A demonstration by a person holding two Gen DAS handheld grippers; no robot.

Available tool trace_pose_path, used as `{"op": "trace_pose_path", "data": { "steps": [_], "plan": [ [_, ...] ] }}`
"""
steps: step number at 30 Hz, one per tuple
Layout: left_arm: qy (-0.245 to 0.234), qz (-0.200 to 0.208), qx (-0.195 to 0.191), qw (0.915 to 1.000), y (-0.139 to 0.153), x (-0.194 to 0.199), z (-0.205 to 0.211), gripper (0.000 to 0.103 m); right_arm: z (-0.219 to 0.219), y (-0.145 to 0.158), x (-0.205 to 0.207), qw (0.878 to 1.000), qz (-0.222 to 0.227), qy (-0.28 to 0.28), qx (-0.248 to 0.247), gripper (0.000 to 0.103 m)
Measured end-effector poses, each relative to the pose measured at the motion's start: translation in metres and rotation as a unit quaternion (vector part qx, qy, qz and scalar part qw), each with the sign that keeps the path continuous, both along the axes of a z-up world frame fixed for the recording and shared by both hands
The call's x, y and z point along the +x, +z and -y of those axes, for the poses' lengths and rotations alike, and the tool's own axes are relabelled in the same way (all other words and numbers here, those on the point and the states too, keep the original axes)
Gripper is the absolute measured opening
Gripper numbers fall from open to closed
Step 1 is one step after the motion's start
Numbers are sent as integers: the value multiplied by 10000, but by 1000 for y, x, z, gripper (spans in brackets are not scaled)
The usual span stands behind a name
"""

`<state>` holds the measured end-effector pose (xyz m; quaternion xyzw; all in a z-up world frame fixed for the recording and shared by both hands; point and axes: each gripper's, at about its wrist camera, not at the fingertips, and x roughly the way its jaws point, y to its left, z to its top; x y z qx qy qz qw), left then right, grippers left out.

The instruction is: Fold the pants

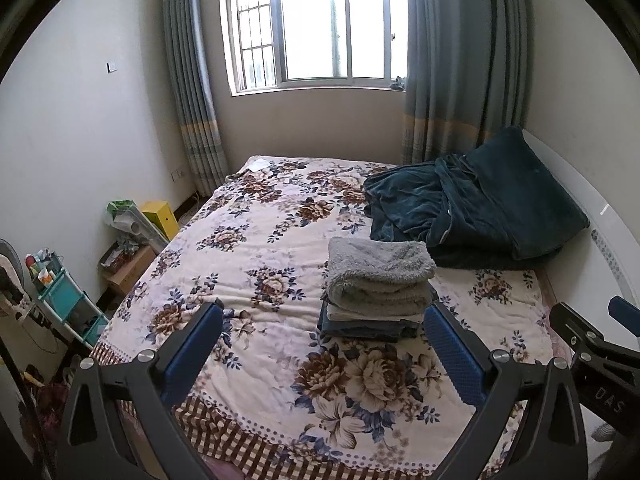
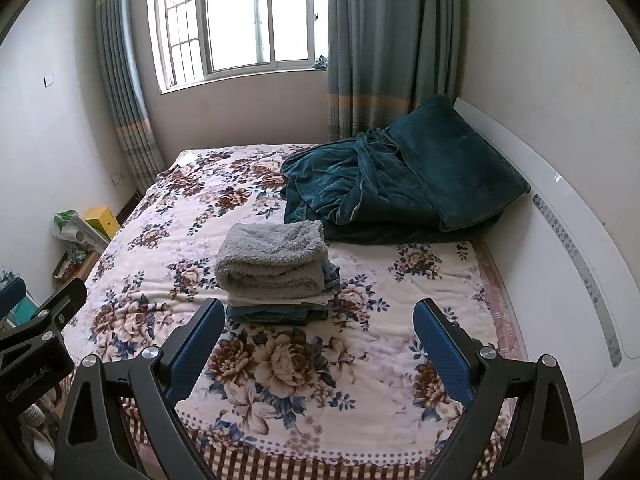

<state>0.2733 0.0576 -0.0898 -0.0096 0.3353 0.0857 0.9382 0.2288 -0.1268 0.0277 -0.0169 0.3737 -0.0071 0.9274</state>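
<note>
While both tongs gape, teal blanket (image 2: pixel 392 184) flanks folded stack (image 2: pixel 276 268).

There is one bed (image 2: pixel 400 344) with one flowered cover (image 1: pixel 256 240). On it stands one stack of folded clothes (image 2: pixel 276 272); I can count about three or four pieces, the top one grey and fluffy. One dark green blanket (image 2: pixel 384 188) lies behind it. One window (image 1: pixel 316 24), two curtains (image 1: pixel 188 92). Two grippers (image 1: pixel 324 328), both with jaws wide apart.

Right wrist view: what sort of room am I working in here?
Almost certainly a home bedroom: a bed with a floral quilt, a curtained window behind it, and a stack of folded clothes beside a rumpled dark green blanket.
</note>
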Motion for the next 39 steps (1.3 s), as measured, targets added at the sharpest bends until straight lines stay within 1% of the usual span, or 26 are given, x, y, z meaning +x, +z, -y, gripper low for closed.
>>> {"op": "trace_pose_path", "data": {
  "steps": [11, 17, 39],
  "plan": [
    [7, 9, 1, 10000, 1, -1, 0, 103, -3, 1, 0, 10000, -13, 31, -8, 97],
    [53, 22, 41, 10000, 2, -2, 1, 103, -6, 0, 0, 9999, -80, 71, 9, 100],
    [118, -7, 42, 9999, 2, -4, -2, 103, -5, 1, 3, 9999, -35, 97, -11, 101]
  ]
}}
